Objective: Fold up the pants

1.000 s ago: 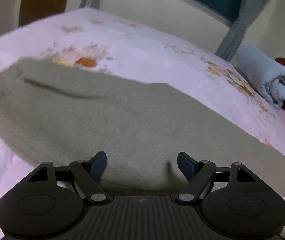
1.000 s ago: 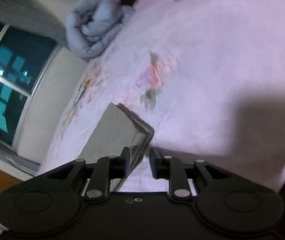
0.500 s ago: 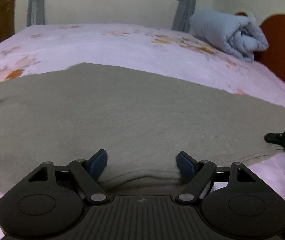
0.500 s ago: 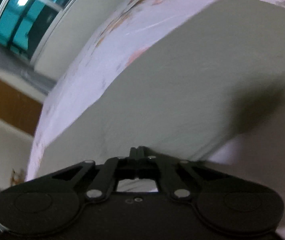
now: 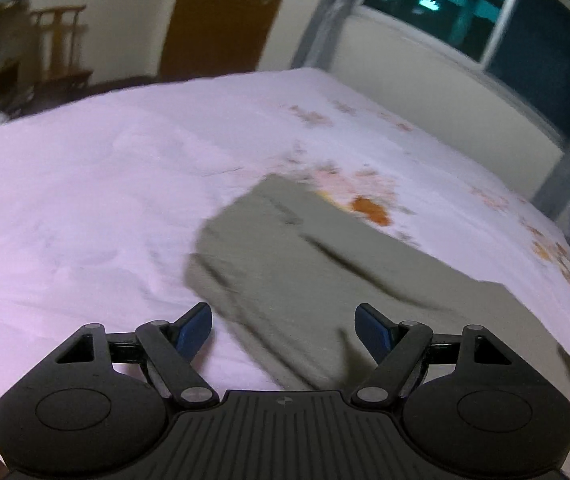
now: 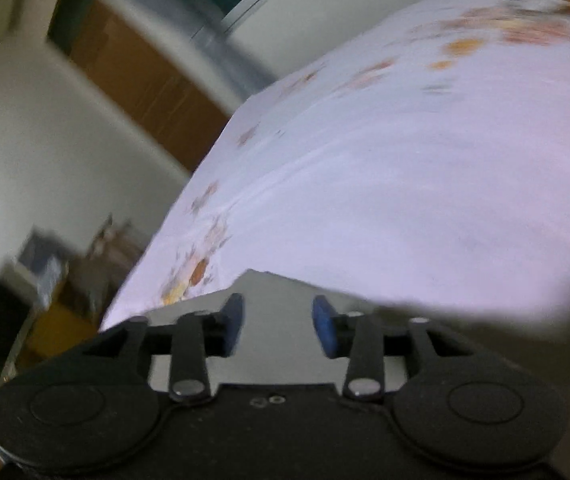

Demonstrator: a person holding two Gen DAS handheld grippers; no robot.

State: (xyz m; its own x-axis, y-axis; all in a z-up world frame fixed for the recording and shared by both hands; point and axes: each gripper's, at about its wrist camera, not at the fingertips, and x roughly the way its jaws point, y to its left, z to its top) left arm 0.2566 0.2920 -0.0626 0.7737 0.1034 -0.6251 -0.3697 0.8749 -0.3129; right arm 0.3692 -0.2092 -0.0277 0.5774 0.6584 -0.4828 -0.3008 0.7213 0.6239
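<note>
Grey-green pants [image 5: 325, 264] lie flat on a bed [image 5: 85, 184] covered by a pale pink floral sheet. In the left wrist view their long axis runs from about 11 o'clock down to 4 o'clock, with a dark crease along it and a folded, layered edge facing 8 o'clock. The cloth looks smooth but blurred. Wide bare sheet spreads toward 9 and 10 o'clock; the bed's far edge meets a wall under a window [image 5: 485, 20] at 1 o'clock. The left tool [image 5: 283, 322] hovers released, its blue pads spread wide over the pants' near edge. The right tool [image 6: 277, 323] is also released, holding nothing, with a corner of the pants [image 6: 269, 284] just beyond its tips.
</note>
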